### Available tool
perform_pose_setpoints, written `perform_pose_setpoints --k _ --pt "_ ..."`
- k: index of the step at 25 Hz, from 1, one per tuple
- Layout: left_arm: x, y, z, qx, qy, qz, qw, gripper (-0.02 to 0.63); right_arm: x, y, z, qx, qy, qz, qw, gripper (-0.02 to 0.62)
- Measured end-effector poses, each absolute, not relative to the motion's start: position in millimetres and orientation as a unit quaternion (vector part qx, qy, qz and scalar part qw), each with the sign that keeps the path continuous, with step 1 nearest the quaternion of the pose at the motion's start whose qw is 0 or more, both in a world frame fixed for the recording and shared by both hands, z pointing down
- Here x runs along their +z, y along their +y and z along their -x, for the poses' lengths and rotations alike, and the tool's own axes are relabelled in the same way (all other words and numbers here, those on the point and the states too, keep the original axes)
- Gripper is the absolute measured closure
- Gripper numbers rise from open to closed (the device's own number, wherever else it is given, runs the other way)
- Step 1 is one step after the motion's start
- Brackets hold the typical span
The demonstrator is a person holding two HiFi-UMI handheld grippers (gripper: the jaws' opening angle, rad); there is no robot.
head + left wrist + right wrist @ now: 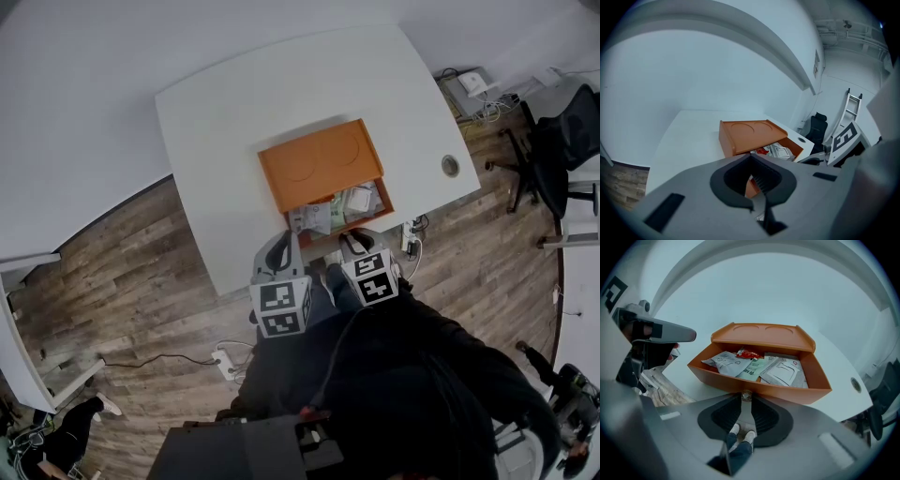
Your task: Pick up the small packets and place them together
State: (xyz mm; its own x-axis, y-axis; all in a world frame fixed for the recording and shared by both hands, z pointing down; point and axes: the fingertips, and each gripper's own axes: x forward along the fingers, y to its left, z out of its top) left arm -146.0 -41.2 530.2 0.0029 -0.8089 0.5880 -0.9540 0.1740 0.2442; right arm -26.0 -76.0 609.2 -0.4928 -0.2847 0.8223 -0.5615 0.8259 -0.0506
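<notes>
An orange box (319, 161) stands on the white table (216, 122) with its drawer (759, 389) pulled out toward me. Several small packets (337, 208) lie in the drawer: a grey-white one (726, 363), a red one (750, 353), a green one (754, 367) and a white one (785, 371). My right gripper (746, 401) is shut on the small round knob (746, 394) at the drawer's front wall. My left gripper (752, 180) hangs shut and empty near the table's front edge, left of the drawer (794, 151). From the head view both grippers (284, 246) (356, 239) sit side by side.
A round cable hole (451, 165) marks the table's right corner. A black office chair (553, 150) stands to the right on the wooden floor, and a power strip (223, 358) lies on the floor at the left. The table's far half (693, 136) is bare white.
</notes>
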Motion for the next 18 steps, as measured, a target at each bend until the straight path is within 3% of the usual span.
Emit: perform_pose_setpoints --k 18 --pt "539.6 -40.5 127.4 0.111 -0.624 -0.687 0.355 0.609 610.1 -58.7 11.4 0.161 -0.852 -0.231 0.44 0.529"
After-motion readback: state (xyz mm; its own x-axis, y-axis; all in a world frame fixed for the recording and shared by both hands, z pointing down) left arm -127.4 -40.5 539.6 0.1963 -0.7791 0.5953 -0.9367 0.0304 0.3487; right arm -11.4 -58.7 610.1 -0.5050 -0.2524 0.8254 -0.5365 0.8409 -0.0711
